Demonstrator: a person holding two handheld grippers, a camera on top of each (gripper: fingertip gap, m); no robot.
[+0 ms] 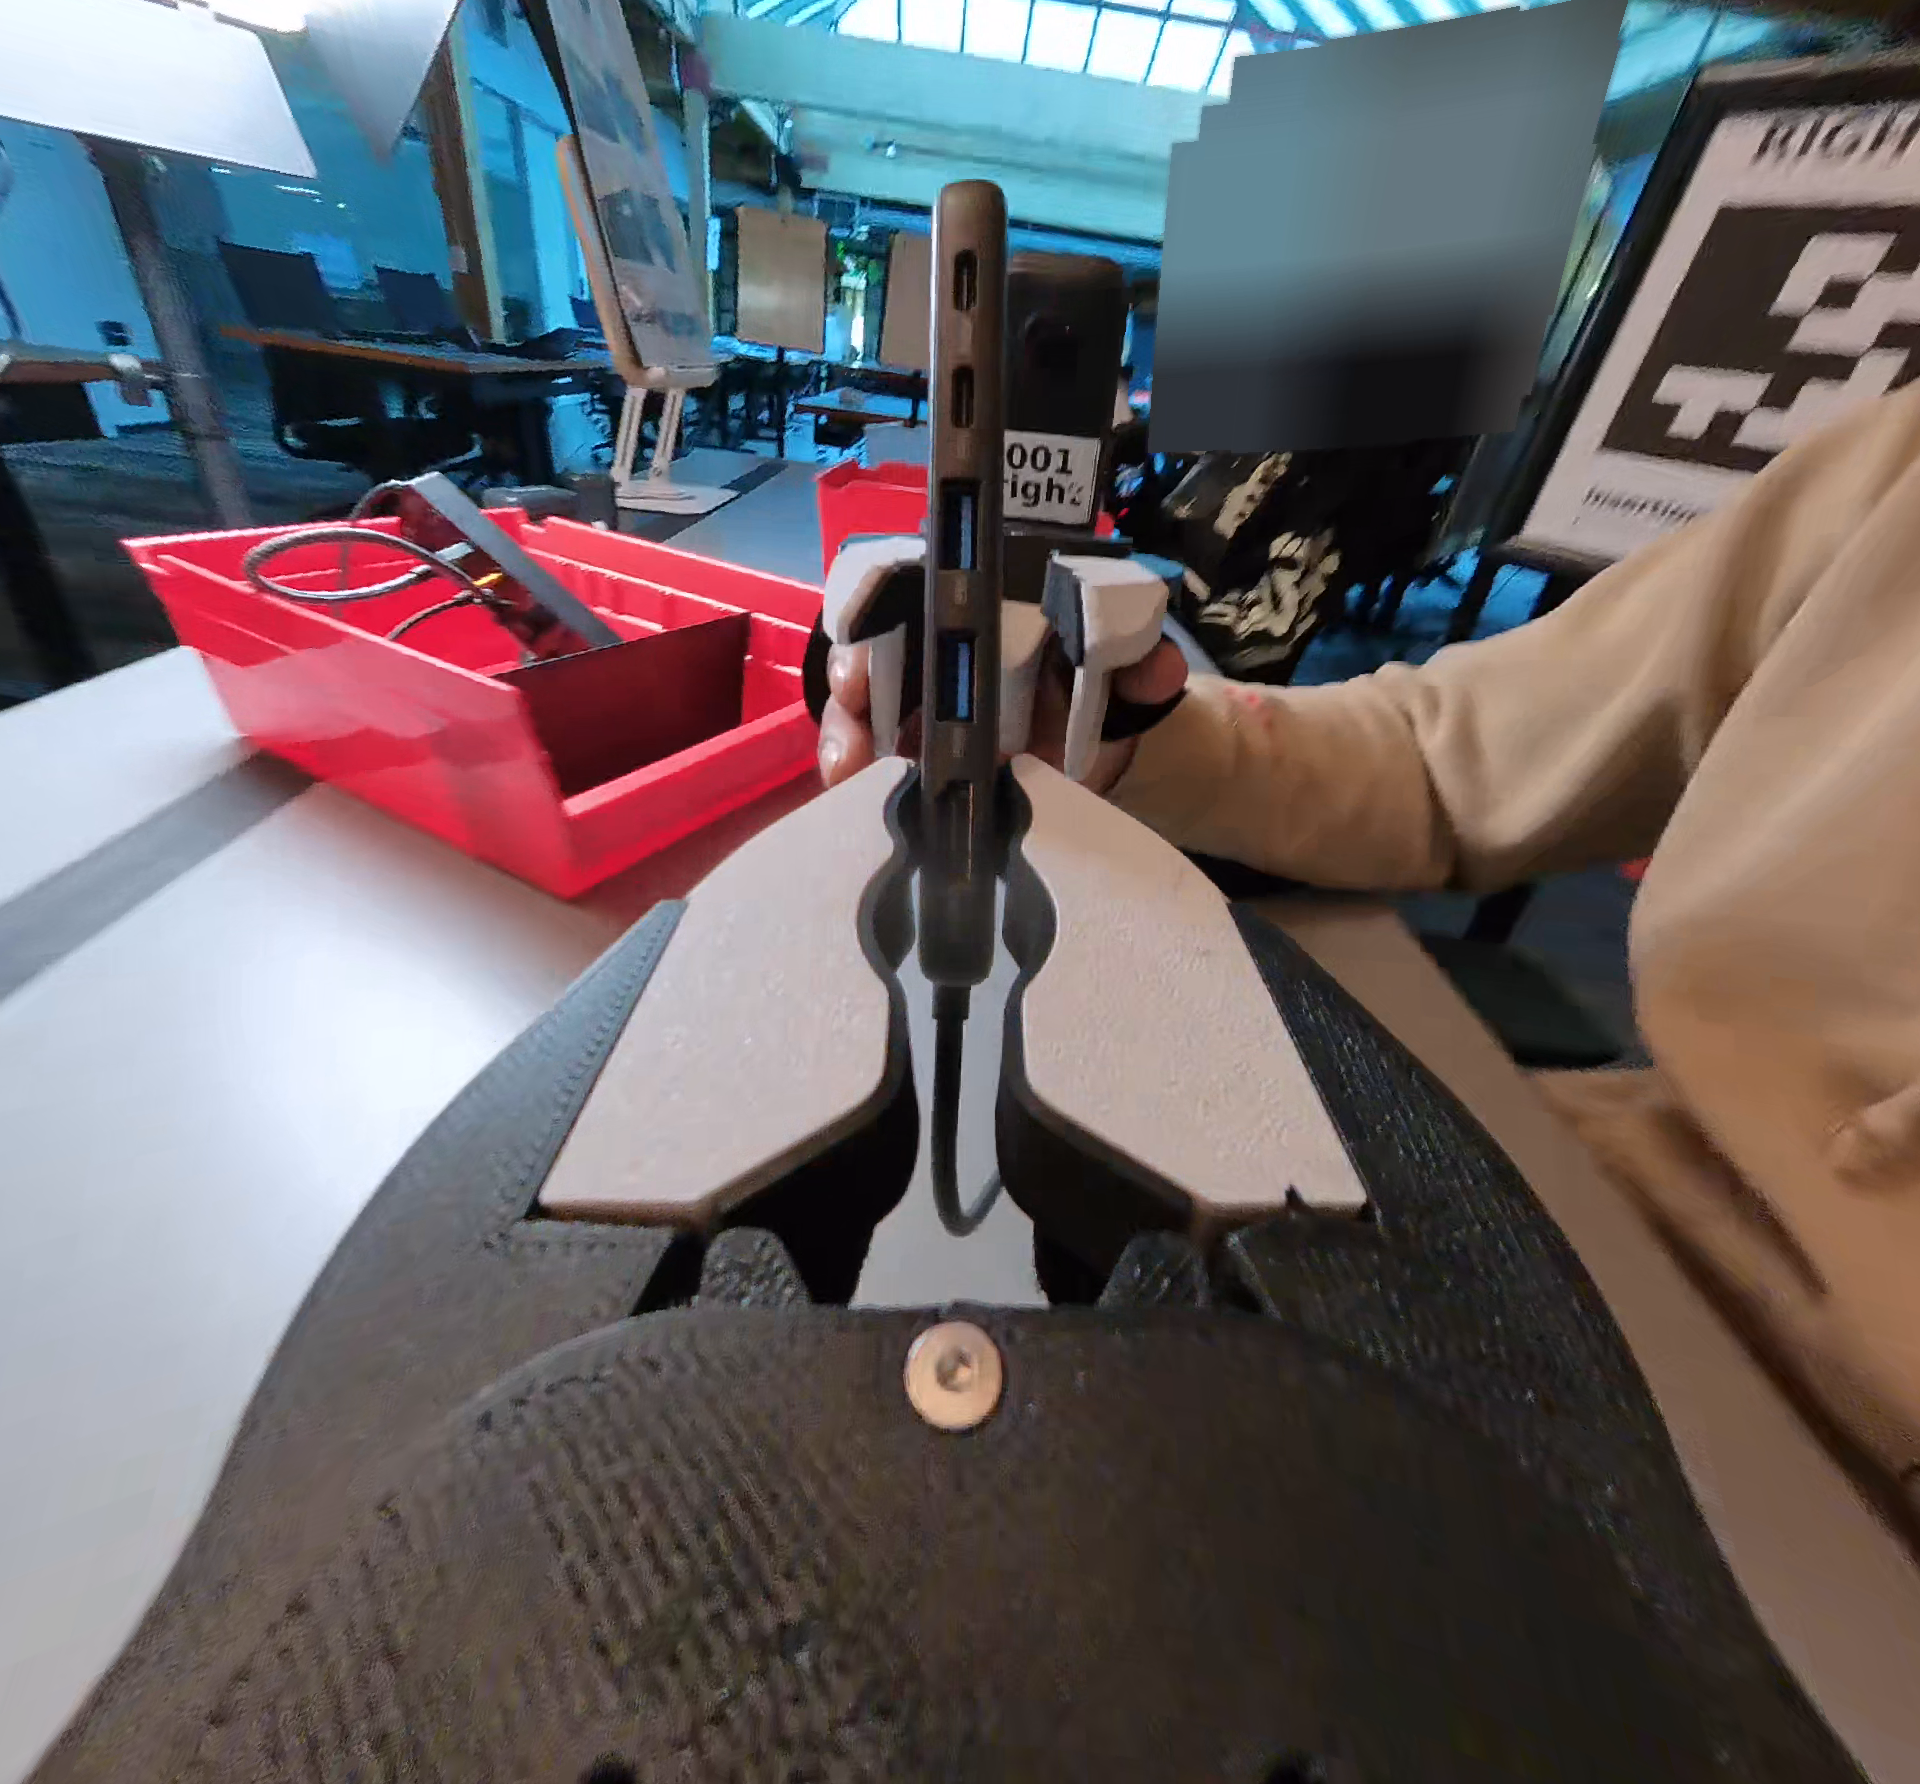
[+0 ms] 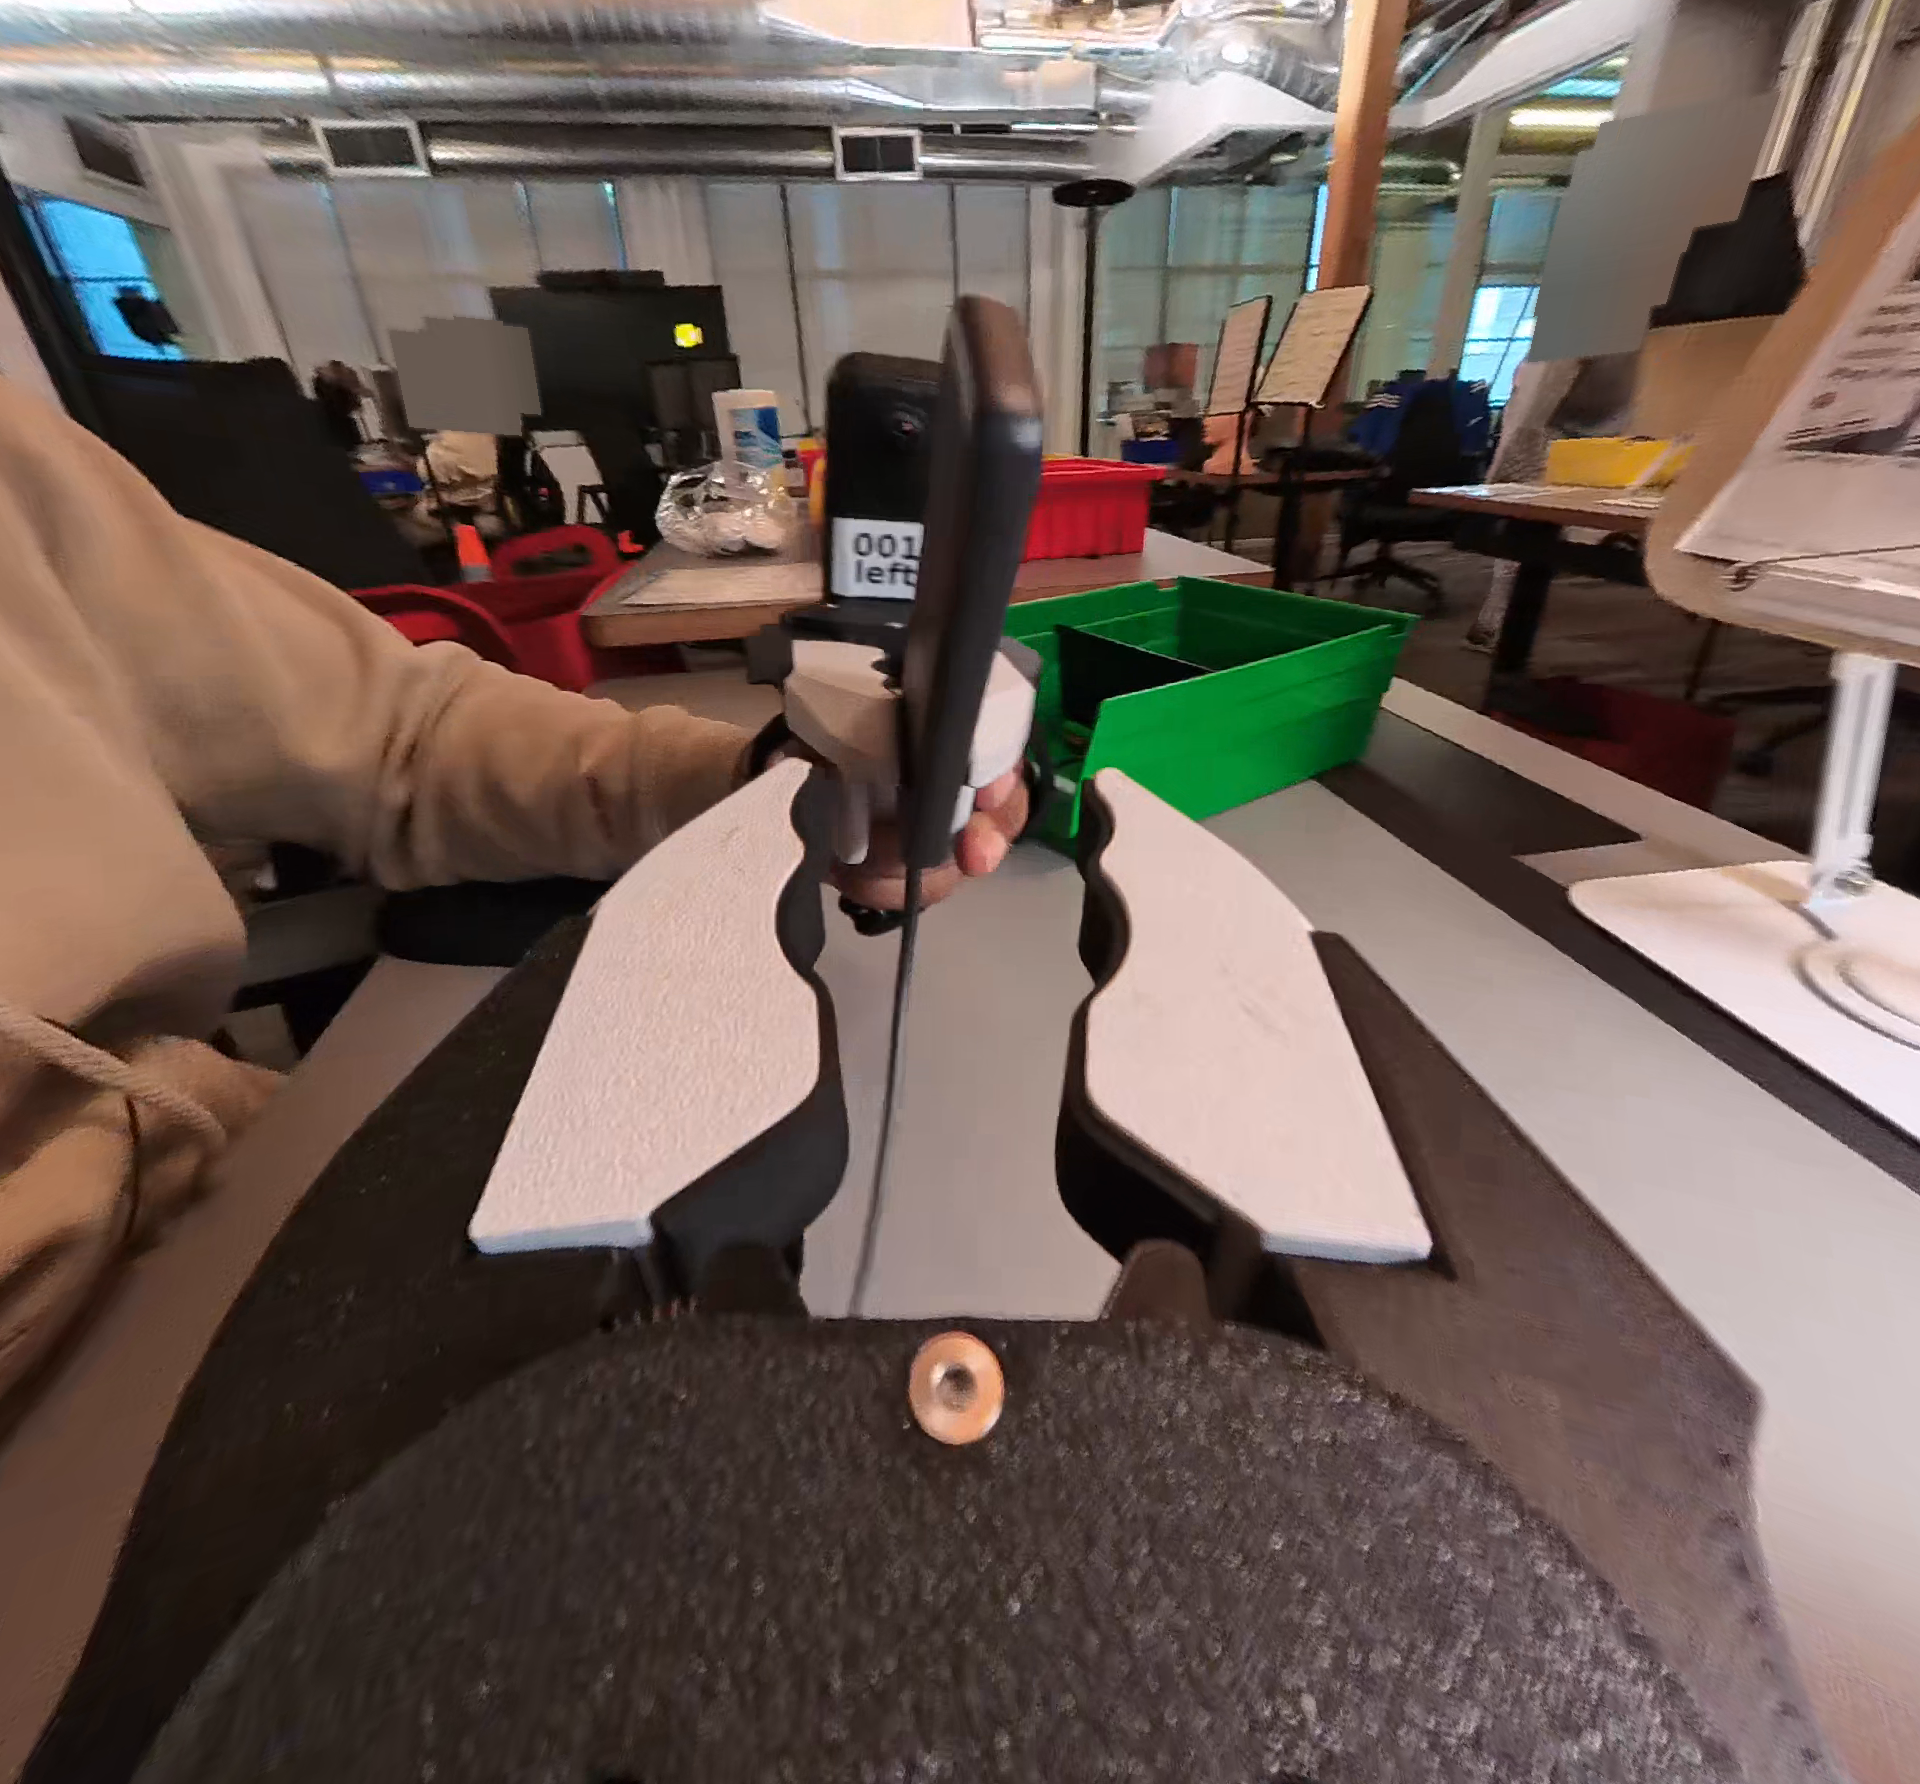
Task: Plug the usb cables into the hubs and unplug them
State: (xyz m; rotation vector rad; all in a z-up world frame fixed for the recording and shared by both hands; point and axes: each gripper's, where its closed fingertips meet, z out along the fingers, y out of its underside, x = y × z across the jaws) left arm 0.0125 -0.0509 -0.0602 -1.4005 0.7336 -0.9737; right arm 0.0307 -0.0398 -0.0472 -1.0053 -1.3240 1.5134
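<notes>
USB hub — grey, long axis upright, clamped at its lower end by the left hand-held gripper, cable trailing below. Right hand-held gripper — spread, empty, directly facing the hub's edge, nearer free tool.

red bin on grey table | green bin | white stand base at right

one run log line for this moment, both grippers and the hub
left gripper: shut on hub | hub: upright, ports empty | right gripper: open, facing hub | red bin: cables inside | green bin
</notes>
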